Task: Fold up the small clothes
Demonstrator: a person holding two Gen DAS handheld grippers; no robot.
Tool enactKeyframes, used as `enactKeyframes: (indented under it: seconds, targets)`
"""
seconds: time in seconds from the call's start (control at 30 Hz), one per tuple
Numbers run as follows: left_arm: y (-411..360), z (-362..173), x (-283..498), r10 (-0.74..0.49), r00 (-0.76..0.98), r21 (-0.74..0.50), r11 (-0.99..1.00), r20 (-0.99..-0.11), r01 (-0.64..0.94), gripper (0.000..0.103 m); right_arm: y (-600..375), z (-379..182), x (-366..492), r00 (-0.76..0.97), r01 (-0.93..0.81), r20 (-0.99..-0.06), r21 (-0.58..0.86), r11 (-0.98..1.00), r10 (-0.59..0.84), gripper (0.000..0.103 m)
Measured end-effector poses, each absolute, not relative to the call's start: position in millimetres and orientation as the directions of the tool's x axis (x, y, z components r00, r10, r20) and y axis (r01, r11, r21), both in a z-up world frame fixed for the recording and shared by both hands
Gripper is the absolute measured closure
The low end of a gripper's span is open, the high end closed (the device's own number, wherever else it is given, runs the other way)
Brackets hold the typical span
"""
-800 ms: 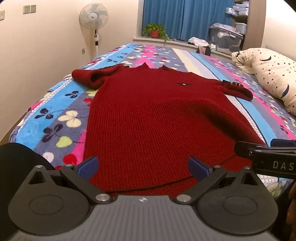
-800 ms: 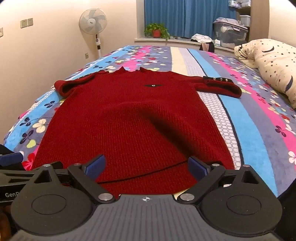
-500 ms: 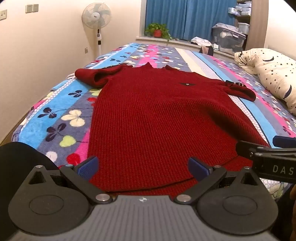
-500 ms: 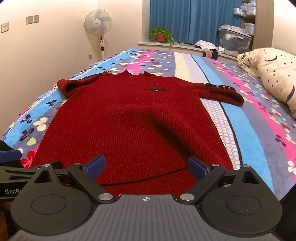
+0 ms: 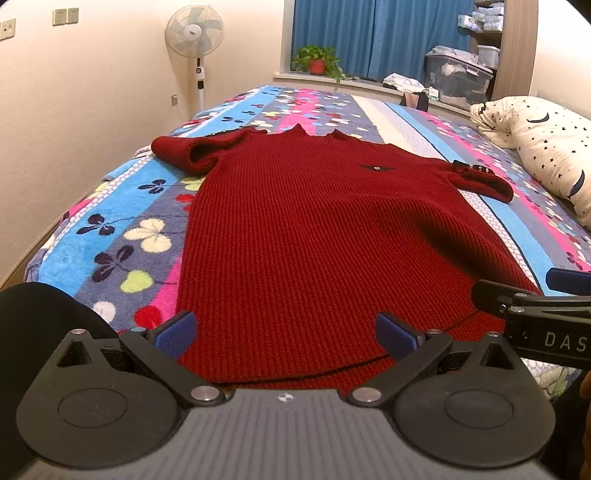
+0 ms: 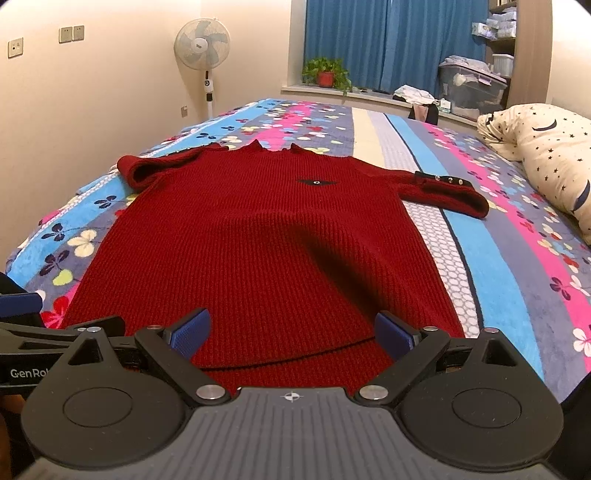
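Note:
A dark red knitted short-sleeved sweater [image 5: 314,236] lies flat, front up, on the bed, hem toward me and collar far; it also shows in the right wrist view [image 6: 266,251]. My left gripper [image 5: 286,332] is open and empty, held over the hem's left part. My right gripper [image 6: 295,332] is open and empty, over the hem's right part. The right gripper's finger shows at the right edge of the left wrist view [image 5: 532,306]. The left gripper's finger shows at the left edge of the right wrist view [image 6: 55,336].
The bed has a striped floral blanket [image 5: 129,236]. A star-patterned pillow [image 5: 546,147] lies at the right. A standing fan [image 5: 194,33] is by the left wall. A potted plant [image 6: 327,72] and storage boxes [image 6: 469,88] sit on the far window ledge.
Both grippers have risen and drawn back slightly; the sweater sits lower and farther in both views. Both stay open. The sweater has not moved.

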State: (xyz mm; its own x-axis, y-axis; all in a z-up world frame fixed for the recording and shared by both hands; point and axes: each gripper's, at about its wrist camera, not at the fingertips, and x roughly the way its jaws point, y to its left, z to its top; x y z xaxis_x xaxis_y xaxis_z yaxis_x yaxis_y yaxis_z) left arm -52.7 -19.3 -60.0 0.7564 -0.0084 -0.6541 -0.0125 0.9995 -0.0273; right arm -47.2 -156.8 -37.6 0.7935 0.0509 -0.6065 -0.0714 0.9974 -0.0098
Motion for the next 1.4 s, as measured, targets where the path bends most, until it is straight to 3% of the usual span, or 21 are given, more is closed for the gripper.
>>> enactKeyframes:
  seconds: [0.53, 1.4]
  targets:
    - [-19.5, -51.2, -59.0, -0.042, 0.789, -0.03, 0.999, -0.613, 0.03, 0.001, -154.1, -38.5, -44.5, 0.802, -0.074, -0.597, -0.069, 0.995, 0.018, 0.011]
    - [-17.9, -50.3, -60.1, -0.035, 0.798, -0.018, 0.999, -0.601, 0.03, 0.001, -152.3, -30.5, -51.3, 0.818, -0.11, -0.57, -0.024, 0.994, 0.077, 0.02]
